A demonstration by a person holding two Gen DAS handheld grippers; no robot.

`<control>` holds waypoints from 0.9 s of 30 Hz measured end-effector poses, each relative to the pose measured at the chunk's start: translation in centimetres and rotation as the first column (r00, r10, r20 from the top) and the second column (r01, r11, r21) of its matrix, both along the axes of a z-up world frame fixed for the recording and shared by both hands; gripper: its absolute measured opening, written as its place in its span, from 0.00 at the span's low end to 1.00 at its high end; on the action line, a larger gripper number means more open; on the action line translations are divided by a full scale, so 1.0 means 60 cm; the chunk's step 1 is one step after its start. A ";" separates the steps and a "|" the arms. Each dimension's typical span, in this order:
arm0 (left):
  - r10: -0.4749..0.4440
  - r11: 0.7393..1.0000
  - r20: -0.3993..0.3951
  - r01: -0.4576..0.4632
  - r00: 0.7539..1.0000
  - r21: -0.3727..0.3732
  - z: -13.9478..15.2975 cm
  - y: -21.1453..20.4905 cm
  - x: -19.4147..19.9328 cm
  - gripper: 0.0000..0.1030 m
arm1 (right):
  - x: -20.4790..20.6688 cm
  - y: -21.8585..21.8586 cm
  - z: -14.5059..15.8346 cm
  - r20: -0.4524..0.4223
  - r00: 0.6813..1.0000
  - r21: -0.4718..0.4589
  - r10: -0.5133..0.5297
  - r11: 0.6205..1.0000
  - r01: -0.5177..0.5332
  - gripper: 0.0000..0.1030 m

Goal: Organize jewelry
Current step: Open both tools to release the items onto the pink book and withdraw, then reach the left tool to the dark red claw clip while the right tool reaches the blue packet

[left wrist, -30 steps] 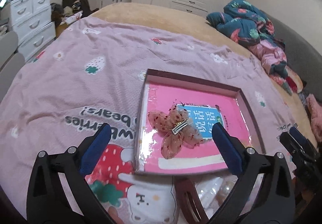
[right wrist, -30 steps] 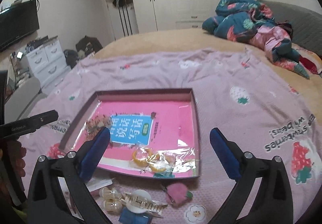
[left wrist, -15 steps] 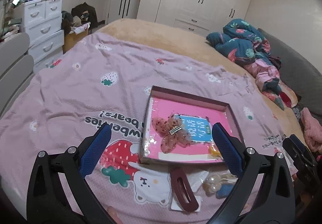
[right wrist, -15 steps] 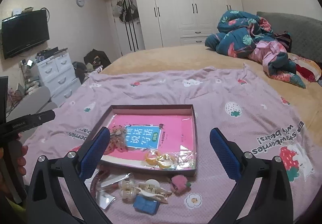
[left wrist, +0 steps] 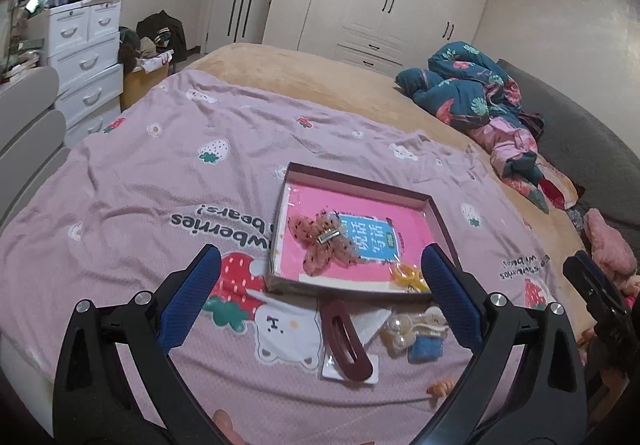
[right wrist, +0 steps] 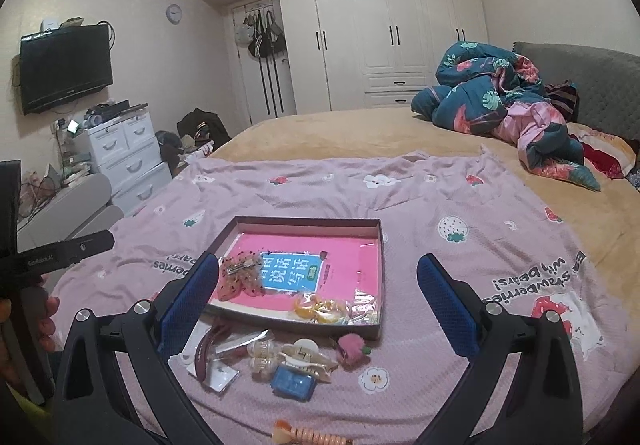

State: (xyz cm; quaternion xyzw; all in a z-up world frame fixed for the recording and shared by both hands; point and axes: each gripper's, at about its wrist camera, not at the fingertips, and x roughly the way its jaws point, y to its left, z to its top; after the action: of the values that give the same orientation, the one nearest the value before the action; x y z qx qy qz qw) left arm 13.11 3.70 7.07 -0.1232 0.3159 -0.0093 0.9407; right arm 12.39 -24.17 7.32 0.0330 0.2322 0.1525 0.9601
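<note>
You have a pink strawberry-print blanket [right wrist: 460,205] spread over the near part of the bed, with tan bedding [right wrist: 340,133] bare at its far edge. A crumpled teal floral quilt [right wrist: 492,85] lies at the bed's far right corner against a grey headboard [right wrist: 580,77]. Beyond the bed you see white wardrobes [right wrist: 380,37], bags hanging on a door [right wrist: 262,35], a wall clock [right wrist: 173,13], a wall-mounted television [right wrist: 66,65] and a white chest of drawers [right wrist: 128,153] along the left wall.
</note>
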 end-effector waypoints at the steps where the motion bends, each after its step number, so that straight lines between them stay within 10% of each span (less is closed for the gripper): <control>1: -0.001 1.000 -0.001 0.001 1.000 0.004 -0.001 -0.003 -0.004 0.91 | -0.003 0.001 0.000 0.000 1.000 -0.002 0.003 1.000 -0.003 0.96; 27: -0.014 0.996 -0.030 0.016 0.999 0.088 -0.031 -0.023 -0.084 0.91 | -0.082 0.020 -0.035 -0.063 0.994 -0.051 0.090 0.994 -0.093 0.96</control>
State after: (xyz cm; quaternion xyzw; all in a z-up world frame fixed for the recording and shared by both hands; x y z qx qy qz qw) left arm 8.07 2.30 5.23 -0.0792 0.3304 -0.0006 0.9405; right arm 7.46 -22.96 5.20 0.0013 0.2663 0.1890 0.9452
